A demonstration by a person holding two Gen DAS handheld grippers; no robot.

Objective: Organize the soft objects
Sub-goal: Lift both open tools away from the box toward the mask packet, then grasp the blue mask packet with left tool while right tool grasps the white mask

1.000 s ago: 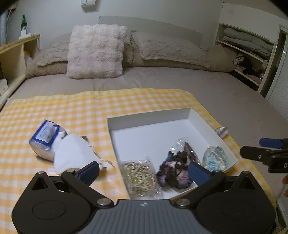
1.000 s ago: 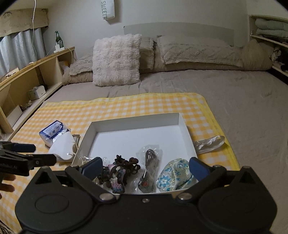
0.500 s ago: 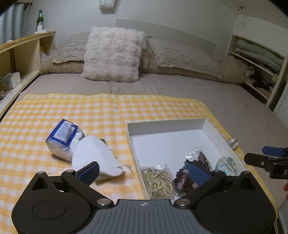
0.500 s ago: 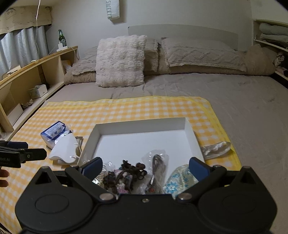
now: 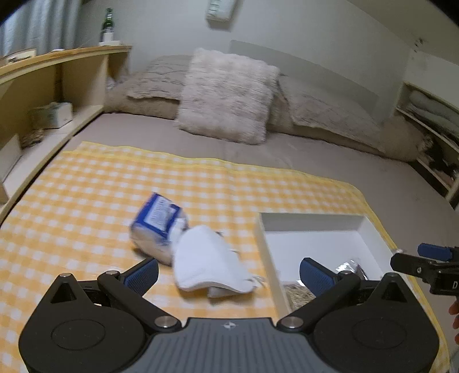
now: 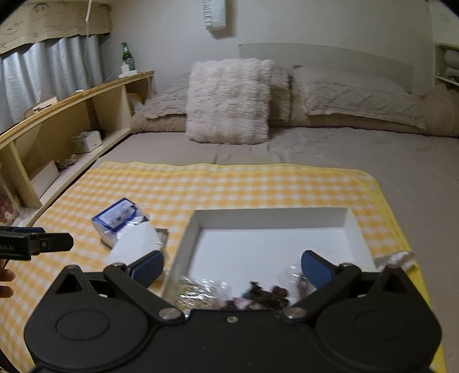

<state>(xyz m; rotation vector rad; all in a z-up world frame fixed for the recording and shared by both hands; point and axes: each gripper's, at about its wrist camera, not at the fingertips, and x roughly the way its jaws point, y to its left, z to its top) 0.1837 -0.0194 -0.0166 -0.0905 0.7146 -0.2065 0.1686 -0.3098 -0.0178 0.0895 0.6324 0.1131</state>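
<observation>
A white face mask point(image 5: 208, 262) lies on the yellow checked cloth point(image 5: 86, 200), against a blue and white tissue pack point(image 5: 157, 222). My left gripper point(image 5: 228, 274) is open and empty, with the mask between its fingers, just ahead. A white box point(image 5: 312, 221) stands to the right and holds several bagged soft items point(image 6: 200, 289). My right gripper point(image 6: 232, 268) is open and empty over the box's near edge. The mask point(image 6: 134, 241) and tissue pack point(image 6: 117, 216) also show in the right wrist view. A clear wrapped item point(image 6: 398, 258) lies right of the box point(image 6: 269, 215).
Grey bed point(image 6: 373, 160) with a fluffy pillow point(image 5: 226, 97) and flat pillows at the back. Wooden shelves point(image 5: 43, 94) along the left, a green bottle point(image 5: 107, 27) on top. Shelves with folded linen point(image 5: 430, 109) at the right.
Both grippers have moved left and pulled back a little. The mask and tissue pack now sit centred before my left gripper; the box has slid to the right in its view. Both stay open.
</observation>
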